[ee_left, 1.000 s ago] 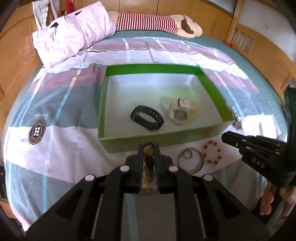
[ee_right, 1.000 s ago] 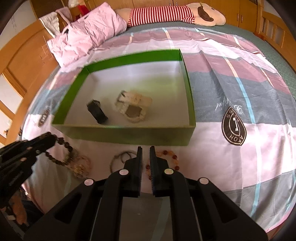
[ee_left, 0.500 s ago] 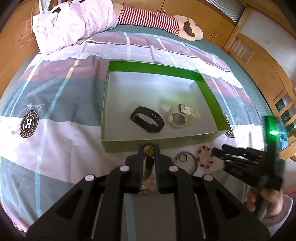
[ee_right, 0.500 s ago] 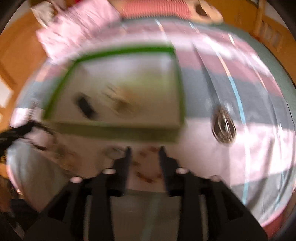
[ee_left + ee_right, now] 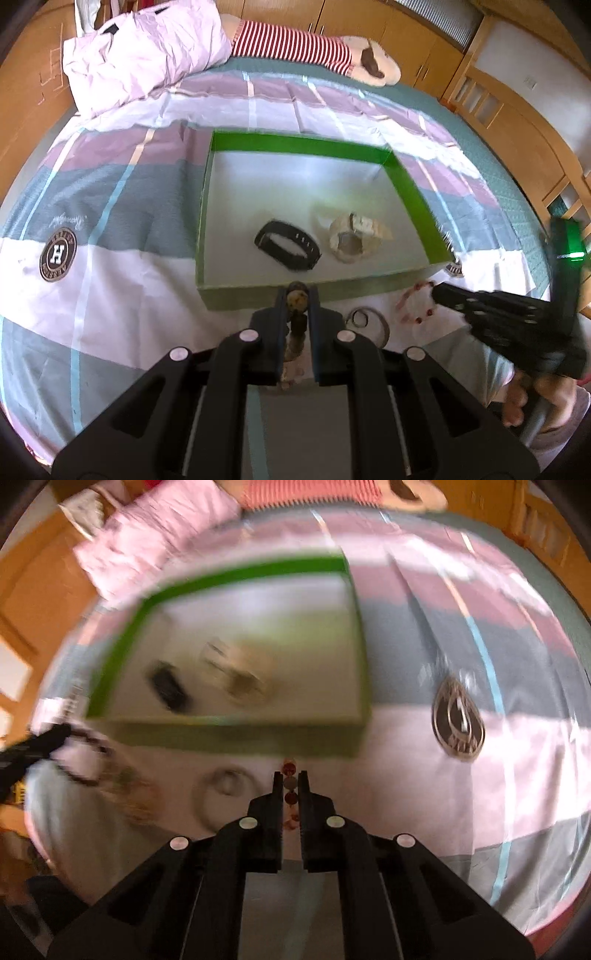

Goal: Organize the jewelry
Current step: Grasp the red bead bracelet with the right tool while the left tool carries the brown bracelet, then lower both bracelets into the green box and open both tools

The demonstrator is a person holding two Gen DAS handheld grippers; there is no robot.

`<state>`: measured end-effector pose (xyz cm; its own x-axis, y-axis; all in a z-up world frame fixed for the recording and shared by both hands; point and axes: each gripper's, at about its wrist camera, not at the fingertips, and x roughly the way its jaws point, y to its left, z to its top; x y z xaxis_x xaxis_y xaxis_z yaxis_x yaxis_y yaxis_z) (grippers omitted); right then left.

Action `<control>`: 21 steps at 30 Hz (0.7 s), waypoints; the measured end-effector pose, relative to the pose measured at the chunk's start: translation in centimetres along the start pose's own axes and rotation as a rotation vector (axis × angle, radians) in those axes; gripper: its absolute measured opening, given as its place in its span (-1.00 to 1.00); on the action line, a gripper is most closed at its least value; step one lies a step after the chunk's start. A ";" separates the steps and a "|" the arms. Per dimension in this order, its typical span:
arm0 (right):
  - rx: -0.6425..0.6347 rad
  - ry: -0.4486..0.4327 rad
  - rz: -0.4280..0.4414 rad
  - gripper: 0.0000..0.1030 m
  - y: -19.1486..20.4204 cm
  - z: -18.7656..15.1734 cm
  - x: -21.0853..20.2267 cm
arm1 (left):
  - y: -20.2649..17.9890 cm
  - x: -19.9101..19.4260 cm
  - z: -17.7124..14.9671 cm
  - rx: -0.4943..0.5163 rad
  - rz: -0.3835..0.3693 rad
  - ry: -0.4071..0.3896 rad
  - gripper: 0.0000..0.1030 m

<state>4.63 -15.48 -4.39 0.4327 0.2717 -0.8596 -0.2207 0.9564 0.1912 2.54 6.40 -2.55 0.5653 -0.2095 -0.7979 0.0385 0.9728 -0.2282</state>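
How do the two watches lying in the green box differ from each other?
The black band is slim and dark, while the beige watch is bulky and pale. The black band shows only a plain strap with no clear face; the beige watch has a broad round face turned upward. The black band lies nearer the box's middle, the beige watch closer to its right wall. Both rest on the box floor, side by side, untouched.

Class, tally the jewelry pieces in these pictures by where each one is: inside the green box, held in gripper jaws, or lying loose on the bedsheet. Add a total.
Inside the green box: 2, the black band and the pale watch
Held in jaws: 2, the brown bead string and the red bead bracelet
Loose on the bedsheet: 1, the metal ring
Total: 5
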 end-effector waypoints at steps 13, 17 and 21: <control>0.019 -0.262 0.091 -0.86 2.0 5.7 -2.5 | -0.1 0.1 5.3 -0.006 0.000 -0.147 -0.79; 0.054 -0.173 0.050 -0.86 1.0 6.0 1.2 | 0.8 2.3 5.6 -0.031 0.027 -0.095 -0.79; 0.091 -0.103 0.019 -0.61 0.4 5.2 2.8 | 1.6 3.7 5.0 -0.024 0.082 -0.053 -0.74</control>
<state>10.33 -13.79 -4.24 0.5175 0.2950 -0.8032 -0.1519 0.9555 0.2530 8.81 7.69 -3.03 0.6088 -0.1230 -0.7838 -0.0289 0.9838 -0.1768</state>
